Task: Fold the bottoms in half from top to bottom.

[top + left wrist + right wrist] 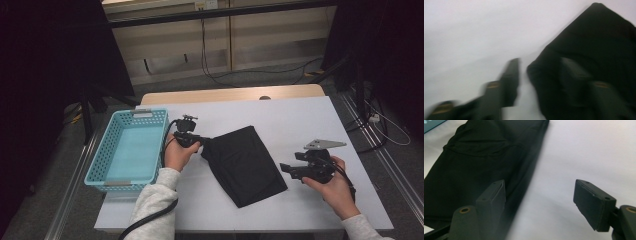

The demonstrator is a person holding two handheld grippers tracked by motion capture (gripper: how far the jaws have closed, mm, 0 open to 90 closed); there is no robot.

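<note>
High view: a folded black garment (pixel 245 165) is seen lying diagonally at the centre of a white table (pixel 300 120), with a turquoise plastic basket (pixel 131 150) standing empty at the left of the frame, probably kept near to receive the cloth. The left gripper (pixel 204 142) is held at the garment's upper-left corner, while the right gripper (pixel 286 169) is pointed at its lower-right edge from just beside it, a placing that suggests a hold from both ends is being prepared.

Left gripper view: the picture is blurred. The jaws are shown apart, one over bare table at lower centre, the other lying over the black cloth (pixel 594 50) at the right, so that the corner sits between them. No pressure on the fabric can be made out. How the corner stands between the jaws is given here and cannot be read from above.

Right gripper view: the jaws are seen wide apart with nothing between them but white table. The garment (pixel 481 157) fills the upper left, its seams and folded layers plainly shown, detail lost in the overhead picture.
</note>
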